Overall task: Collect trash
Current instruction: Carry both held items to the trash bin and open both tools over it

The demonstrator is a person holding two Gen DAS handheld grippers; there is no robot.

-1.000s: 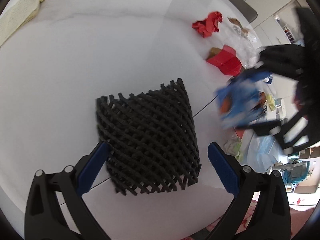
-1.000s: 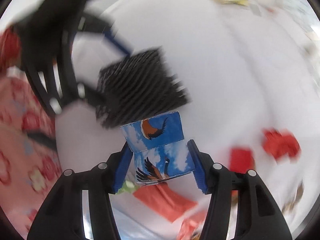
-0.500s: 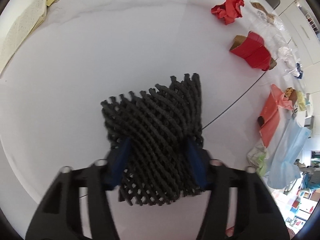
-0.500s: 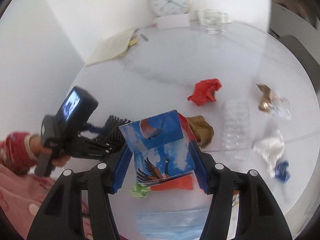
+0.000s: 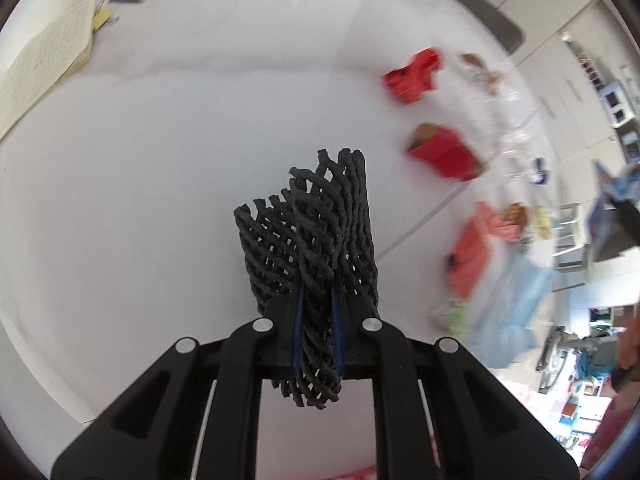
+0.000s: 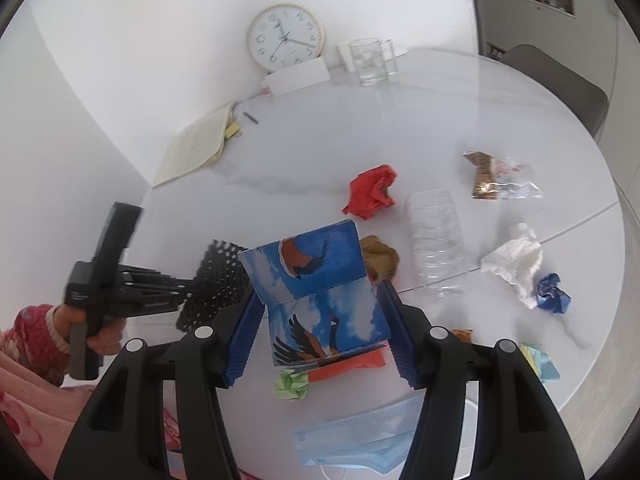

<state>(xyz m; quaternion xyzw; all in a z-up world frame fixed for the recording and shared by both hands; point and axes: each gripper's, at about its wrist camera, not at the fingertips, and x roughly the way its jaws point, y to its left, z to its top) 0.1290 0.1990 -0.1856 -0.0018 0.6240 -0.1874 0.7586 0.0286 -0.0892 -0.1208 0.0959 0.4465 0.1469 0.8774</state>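
Observation:
My left gripper (image 5: 316, 320) is shut on a black woven mesh basket (image 5: 320, 232), squeezing its wall flat and holding it over the white table (image 5: 160, 160). It also shows in the right wrist view (image 6: 216, 276), with the left gripper at the left. My right gripper (image 6: 320, 320) is shut on a blue box printed with birds (image 6: 316, 280), held above the table's near edge. Trash lies scattered: crumpled red paper (image 6: 370, 192), a clear plastic bottle (image 6: 436, 236), white tissue (image 6: 516, 260), a blue paper ball (image 6: 552, 294), a green paper ball (image 6: 292, 386).
A blue face mask (image 6: 360, 436) hangs at the near edge. A snack wrapper (image 6: 496, 178) lies far right. A notebook (image 6: 192, 148), a clock (image 6: 284, 36) and glasses (image 6: 370, 60) stand at the back by the wall. A chair (image 6: 560, 84) stands beyond the table.
My left gripper closed on the basket, crushing its wall narrow, and lifted it. My right gripper swung away from the basket and pulled back, still holding the blue box.

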